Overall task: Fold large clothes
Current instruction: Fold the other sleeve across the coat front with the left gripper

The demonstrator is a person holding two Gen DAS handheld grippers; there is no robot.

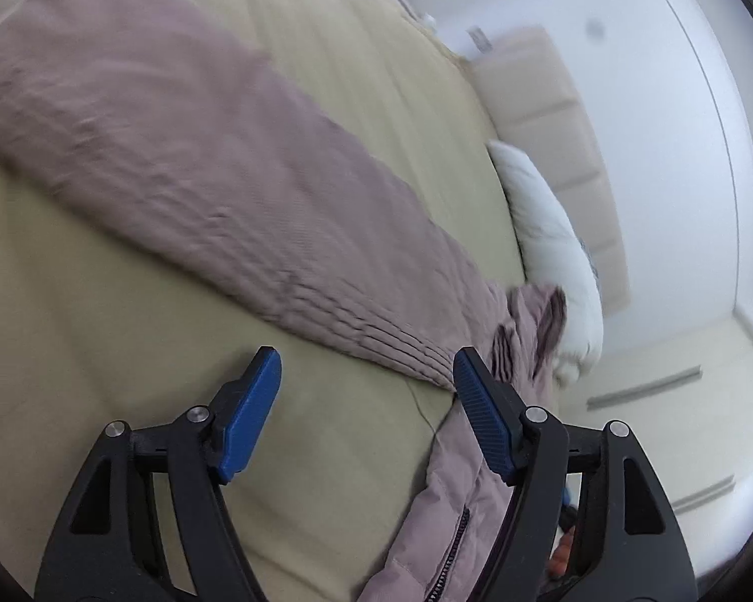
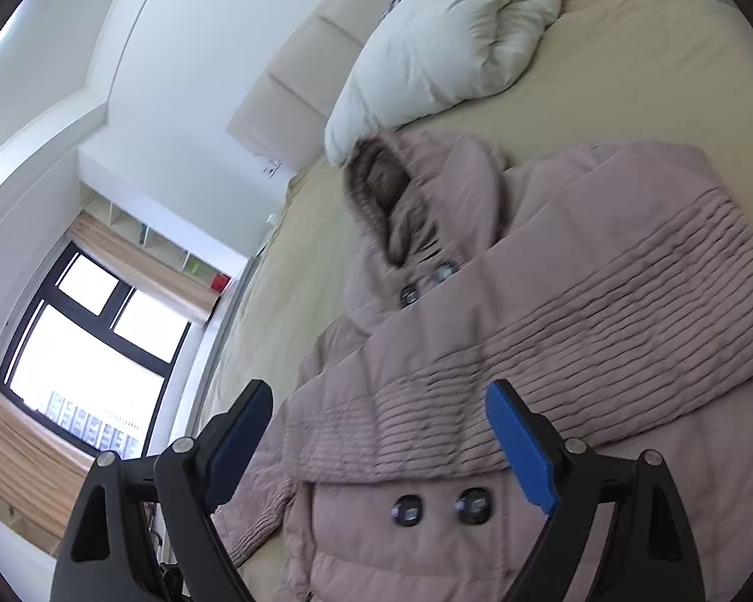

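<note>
A dusty-pink padded coat point(image 2: 552, 311) with a fur-trimmed hood point(image 2: 376, 185) and dark buttons lies on a beige bed point(image 2: 652, 75). One quilted sleeve is folded across its chest. In the left wrist view a long part of the coat point(image 1: 201, 160) stretches across the bed point(image 1: 75, 326). My left gripper point(image 1: 364, 391) is open and empty, just above the sheet beside the coat's edge. My right gripper point(image 2: 376, 426) is open and empty, above the folded sleeve near the buttons.
A white pillow point(image 2: 442, 50) lies at the head of the bed against a cream padded headboard point(image 2: 301, 70); it also shows in the left wrist view point(image 1: 552, 251). A window point(image 2: 90, 341) with wooden blinds and white shelves are left of the bed.
</note>
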